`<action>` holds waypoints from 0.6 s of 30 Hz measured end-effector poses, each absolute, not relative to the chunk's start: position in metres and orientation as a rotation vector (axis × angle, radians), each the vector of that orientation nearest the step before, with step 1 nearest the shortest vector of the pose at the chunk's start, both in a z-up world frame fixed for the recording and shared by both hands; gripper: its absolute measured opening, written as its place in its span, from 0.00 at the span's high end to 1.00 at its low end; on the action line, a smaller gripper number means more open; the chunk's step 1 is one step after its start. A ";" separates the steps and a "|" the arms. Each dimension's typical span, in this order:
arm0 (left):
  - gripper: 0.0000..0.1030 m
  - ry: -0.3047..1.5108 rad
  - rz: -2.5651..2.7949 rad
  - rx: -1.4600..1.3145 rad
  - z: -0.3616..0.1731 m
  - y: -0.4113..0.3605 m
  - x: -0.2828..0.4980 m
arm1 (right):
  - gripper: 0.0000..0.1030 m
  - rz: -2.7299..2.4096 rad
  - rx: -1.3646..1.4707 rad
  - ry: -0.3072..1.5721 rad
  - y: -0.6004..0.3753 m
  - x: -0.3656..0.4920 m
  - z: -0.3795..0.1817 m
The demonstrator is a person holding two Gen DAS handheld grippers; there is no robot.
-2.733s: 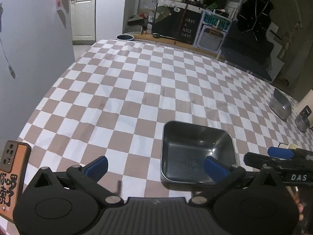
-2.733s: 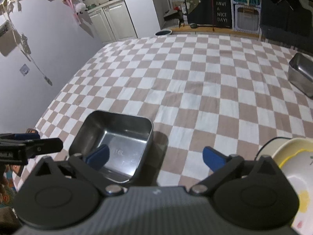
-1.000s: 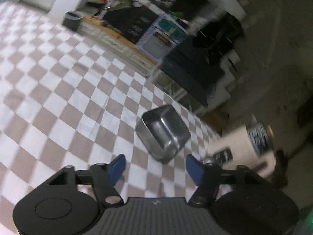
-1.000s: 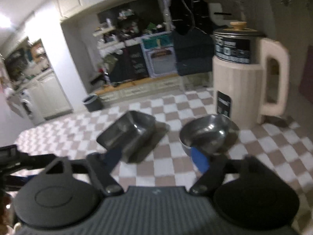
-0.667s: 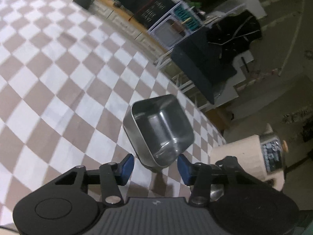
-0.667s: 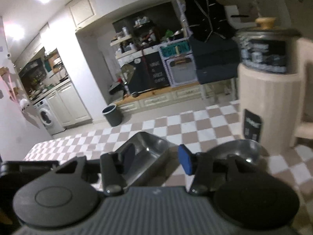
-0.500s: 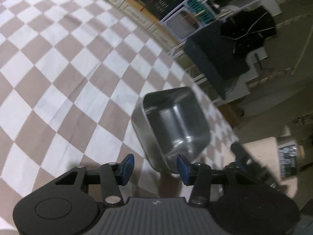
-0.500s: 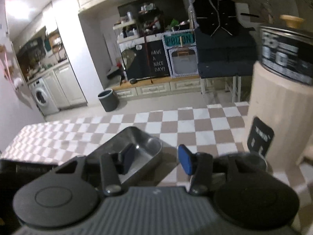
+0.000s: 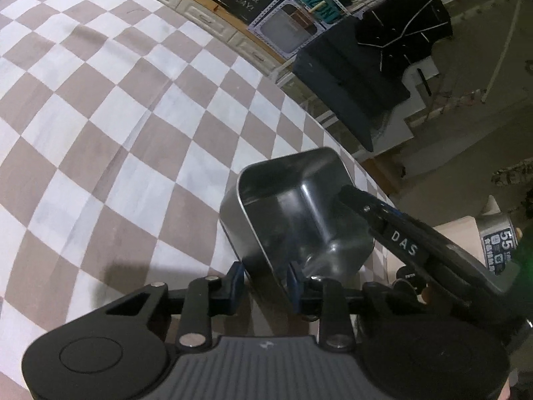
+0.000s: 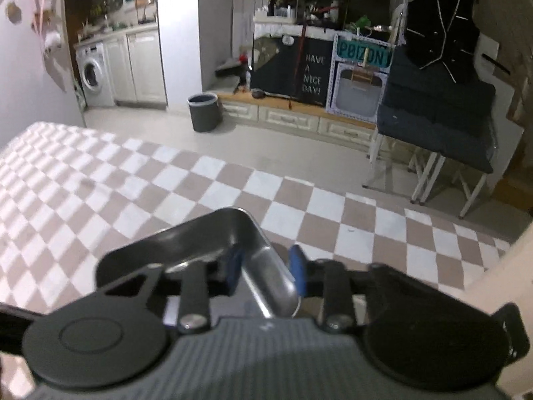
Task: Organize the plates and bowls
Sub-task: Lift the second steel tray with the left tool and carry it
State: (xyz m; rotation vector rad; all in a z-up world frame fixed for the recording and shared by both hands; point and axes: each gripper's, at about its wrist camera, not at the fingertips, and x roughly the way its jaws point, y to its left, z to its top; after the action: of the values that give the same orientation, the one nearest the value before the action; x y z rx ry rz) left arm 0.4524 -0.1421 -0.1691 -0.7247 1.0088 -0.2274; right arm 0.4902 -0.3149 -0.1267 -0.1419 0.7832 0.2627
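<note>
Both my left gripper (image 9: 265,278) and right gripper (image 10: 266,275) pinch the square steel bowl (image 9: 299,213); stacking not yet done.

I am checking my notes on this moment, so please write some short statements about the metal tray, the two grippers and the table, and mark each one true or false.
1. The left gripper has its blue fingers on either side of one wall of the rectangular stainless steel tray. True.
2. The right gripper straddles a corner wall of the same tray. True.
3. The tray holds food. False: its inside looks empty.
4. The table is covered with a plain green cloth. False: the tablecloth is brown-and-white checkered.
5. The dark sign in the background reads "HAVE A NICE DAY!". True.
</note>
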 end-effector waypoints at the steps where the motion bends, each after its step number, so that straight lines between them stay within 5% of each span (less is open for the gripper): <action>1: 0.73 1.005 -0.232 -0.722 -0.170 -0.140 0.454 | 0.84 0.252 -0.132 0.789 -0.317 0.490 -0.127; 18: 0.92 0.863 -0.265 -0.404 -0.133 -0.132 0.442 | 0.94 0.193 0.100 0.821 -0.335 0.427 -0.127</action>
State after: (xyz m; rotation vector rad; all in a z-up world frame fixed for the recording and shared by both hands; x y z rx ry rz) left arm 0.4417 -0.1323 -0.1332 -0.4038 0.8634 -0.2647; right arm 0.4273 -0.3354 -0.1271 0.1002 0.8214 0.1926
